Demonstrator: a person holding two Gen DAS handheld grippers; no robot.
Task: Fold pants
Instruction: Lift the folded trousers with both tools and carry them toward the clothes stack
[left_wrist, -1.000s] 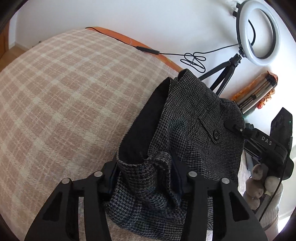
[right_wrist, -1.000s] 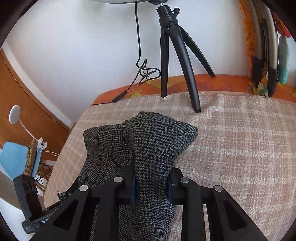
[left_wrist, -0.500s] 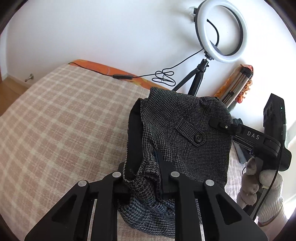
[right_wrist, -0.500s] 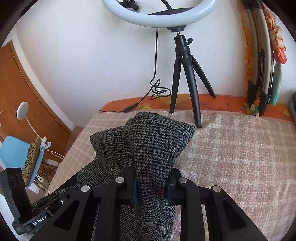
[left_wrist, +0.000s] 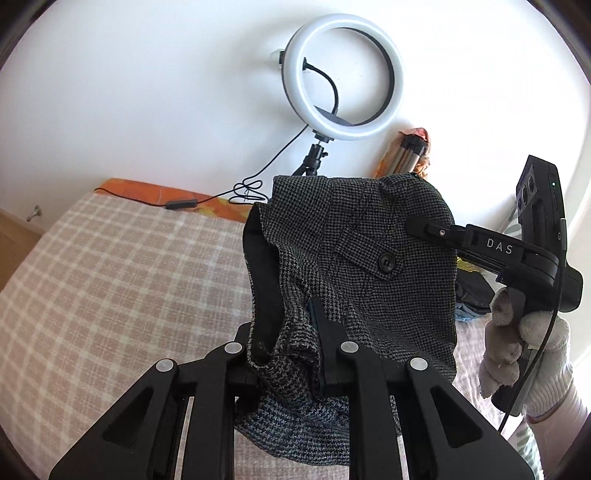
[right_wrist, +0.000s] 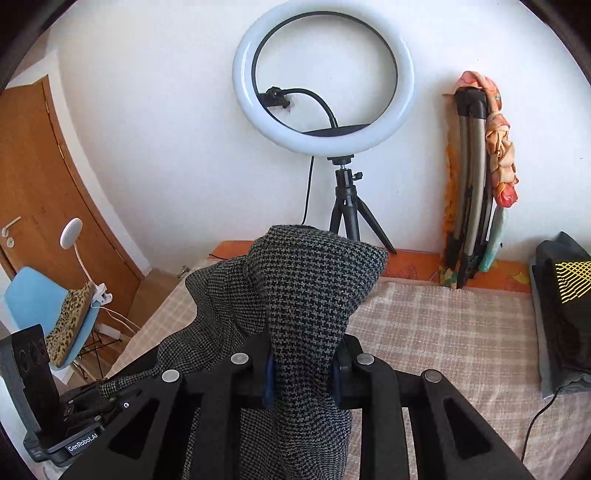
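Observation:
The pants (left_wrist: 354, 254) are grey houndstooth with a black lining and a buttoned back pocket. They hang in the air above the checked bed cover (left_wrist: 110, 280). My left gripper (left_wrist: 291, 347) is shut on a bunched edge of the pants. My right gripper (right_wrist: 301, 363) is shut on another fold of the pants (right_wrist: 303, 295); it also shows in the left wrist view (left_wrist: 417, 225), clamped on the cloth's right side. The left gripper shows at the lower left of the right wrist view (right_wrist: 92, 398), gripping the cloth's far end.
A ring light on a tripod (right_wrist: 325, 77) stands at the bed's far edge by the white wall. A folded rack with cloth (right_wrist: 476, 184) leans on the wall. Folded dark clothes (right_wrist: 561, 306) lie on the bed at right. A door and blue chair (right_wrist: 37, 306) are at left.
Both grippers have risen and tilted up, lifting the pants off the bed cover. The ring light and wall have come further into view. Both grips stay shut on the cloth.

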